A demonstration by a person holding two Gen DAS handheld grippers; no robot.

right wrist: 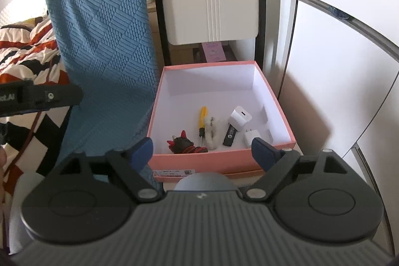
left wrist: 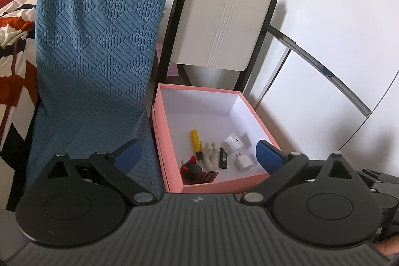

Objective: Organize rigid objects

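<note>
**Both grippers open over a filled pink box**

Here we look down along both grippers at a pink box [left wrist: 172, 141] with a white inside. No earlier frame is given, so we tell only how things stand. Going left to right, we first see a patterned bedspread [left wrist: 12, 41] in orange, white and black, then a chair under a blue textured cover [left wrist: 99, 41], which stands just beside the box's left wall. Behind the box stands a white chair back [left wrist: 222, 16] in a black frame, and to the right runs a white wall with a metal rail [left wrist: 324, 66].

Inside the box, again from left to right, lie a small black and red figure [right wrist: 182, 145], a yellow-handled screwdriver [right wrist: 202, 122], a white fluffy toy [right wrist: 211, 132], a black stick-shaped device [right wrist: 230, 136] and two white charger plugs [right wrist: 240, 117], one nearer the back and one nearer the front. They crowd the front part of the floor; the screwdriver and the fluffy toy lie side by side, close enough that we cannot tell whether they touch.

Our left gripper [left wrist: 199, 153] has its jaws spread wide with nothing between them, hanging over the box's front edge. Our right gripper [right wrist: 202, 153] likewise stands spread and empty before the front wall.
</note>
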